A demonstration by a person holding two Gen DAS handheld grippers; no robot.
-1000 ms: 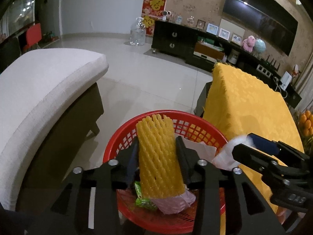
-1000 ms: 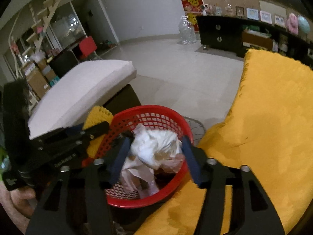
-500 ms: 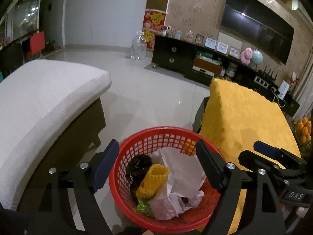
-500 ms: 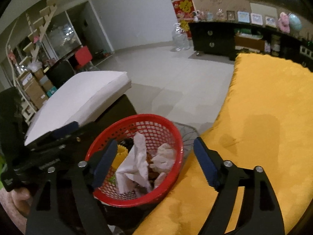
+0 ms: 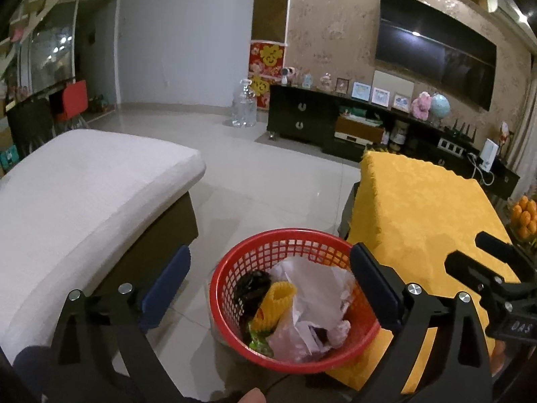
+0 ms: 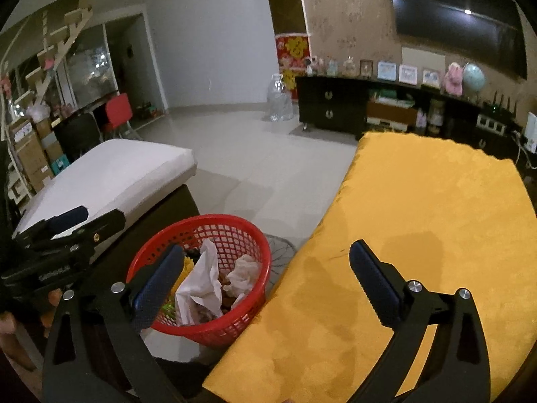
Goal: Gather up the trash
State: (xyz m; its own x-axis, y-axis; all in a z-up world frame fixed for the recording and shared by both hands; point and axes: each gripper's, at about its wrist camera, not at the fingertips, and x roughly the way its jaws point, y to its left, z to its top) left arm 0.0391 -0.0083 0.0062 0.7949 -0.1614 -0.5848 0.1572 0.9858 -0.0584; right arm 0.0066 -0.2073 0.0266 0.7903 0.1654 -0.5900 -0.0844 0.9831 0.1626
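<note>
Red mesh basket point(image 5: 295, 302) sits on the floor tiles, wedged between the white-cushioned sofa point(image 5: 84, 194) and the yellow-covered table point(image 5: 423, 221), rim touching or just beside the table edge. Inside: yellow foam fruit net point(image 5: 273, 305) lying tilted, long axis running from basket centre toward the near-left wall; crumpled white paper point(image 5: 315, 288) beside it on the right, a green wrapper point(image 5: 256, 336) under the net, something dark at the back-left, can't tell what.

Left gripper point(image 5: 268, 285) hangs directly above the basket, jaws have just been opening and now stand wide, nothing between them. Right gripper point(image 6: 265, 278) is above the table edge, basket under its left finger, jaws also just opened to wide, empty.

Both loads look dropped. No trash visible on the yellow cloth or the sofa in either view, so the next target lies out of frame.

Clearance: open floor ahead toward the TV cabinet point(image 5: 335, 124); sofa on the left and table on the right hem the basket in. The 2 grippers sit near each other, so swing them apart carefully.
</note>
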